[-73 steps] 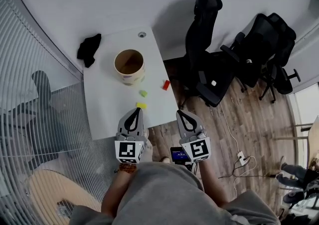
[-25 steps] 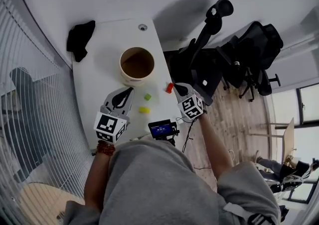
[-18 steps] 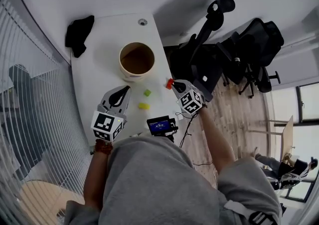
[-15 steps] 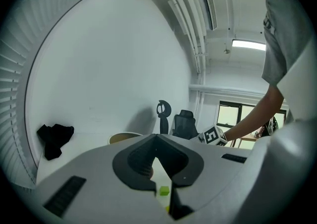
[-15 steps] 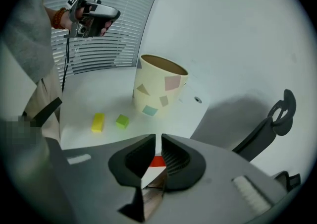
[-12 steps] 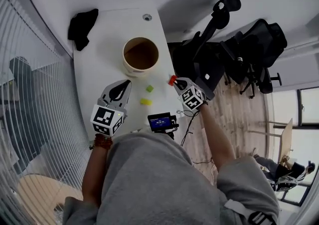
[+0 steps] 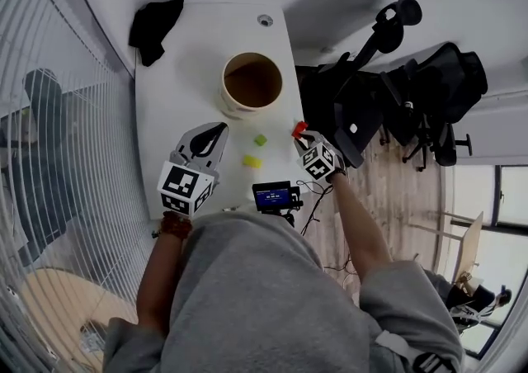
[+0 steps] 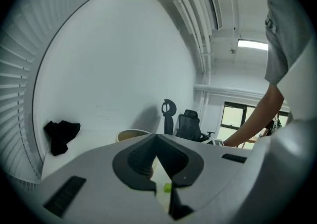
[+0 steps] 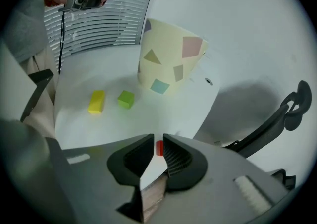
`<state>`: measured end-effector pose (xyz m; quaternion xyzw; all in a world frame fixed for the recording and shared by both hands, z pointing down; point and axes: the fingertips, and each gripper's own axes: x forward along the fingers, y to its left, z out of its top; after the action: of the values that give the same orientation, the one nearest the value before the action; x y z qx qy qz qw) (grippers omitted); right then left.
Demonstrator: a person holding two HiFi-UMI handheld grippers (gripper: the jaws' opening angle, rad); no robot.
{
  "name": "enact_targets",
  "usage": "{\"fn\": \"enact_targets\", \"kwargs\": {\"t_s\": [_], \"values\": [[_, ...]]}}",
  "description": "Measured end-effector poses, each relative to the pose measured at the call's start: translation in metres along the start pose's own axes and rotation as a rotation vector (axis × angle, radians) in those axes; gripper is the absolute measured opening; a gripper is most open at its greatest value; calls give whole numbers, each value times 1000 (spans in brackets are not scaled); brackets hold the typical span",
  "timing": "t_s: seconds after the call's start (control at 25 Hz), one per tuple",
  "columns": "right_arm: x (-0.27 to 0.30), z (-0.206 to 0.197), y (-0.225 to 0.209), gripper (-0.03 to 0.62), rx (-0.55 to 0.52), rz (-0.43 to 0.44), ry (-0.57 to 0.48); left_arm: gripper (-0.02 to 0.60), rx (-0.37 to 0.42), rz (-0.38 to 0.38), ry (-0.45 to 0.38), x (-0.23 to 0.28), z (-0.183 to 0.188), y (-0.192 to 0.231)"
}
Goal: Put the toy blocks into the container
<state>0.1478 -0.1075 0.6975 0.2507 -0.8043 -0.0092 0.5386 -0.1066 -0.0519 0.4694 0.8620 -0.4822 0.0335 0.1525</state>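
Note:
A cream container [image 7: 252,82] with coloured shapes stands on the white table [image 7: 177,91]. In front of it lie a green block [image 7: 260,139] and a yellow block [image 7: 251,162]. A red block [image 7: 299,129] sits at the table's right edge. My right gripper [image 7: 302,138] is at that block with its jaws opening. In the right gripper view the red block [image 9: 159,147] shows in the gap at the tips of the right gripper [image 9: 158,141], not pressed. My left gripper [image 7: 218,129] hovers shut and empty over the table's near left. Past the left gripper [image 8: 156,137] the green block [image 8: 168,187] shows.
A black cloth [image 7: 155,26] lies at the table's far left corner, and a cable grommet [image 7: 265,21] at the far right. Black office chairs [image 7: 396,91] crowd the floor right of the table. A small device with a blue screen [image 7: 274,195] is at my chest. Blinds run along the left.
My right gripper has moved forward to the red block at the table's right edge and its jaws have parted. The left gripper stays shut in about the same place.

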Motion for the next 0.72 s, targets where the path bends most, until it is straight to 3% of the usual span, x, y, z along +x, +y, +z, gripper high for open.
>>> {"fn": "enact_targets", "kwargs": {"t_s": [0.2,0.44,0.72], "values": [[11,-7,-3,74,-17,-4,40,9,-11,18,1,-2,-4,9],[22,-16,5,85,-113,34,105,9,-31,30,9,-5,-5,15],[31,-13,-3,94,-116,23,125,8,-47,57,16,-12,-6,25]]}}
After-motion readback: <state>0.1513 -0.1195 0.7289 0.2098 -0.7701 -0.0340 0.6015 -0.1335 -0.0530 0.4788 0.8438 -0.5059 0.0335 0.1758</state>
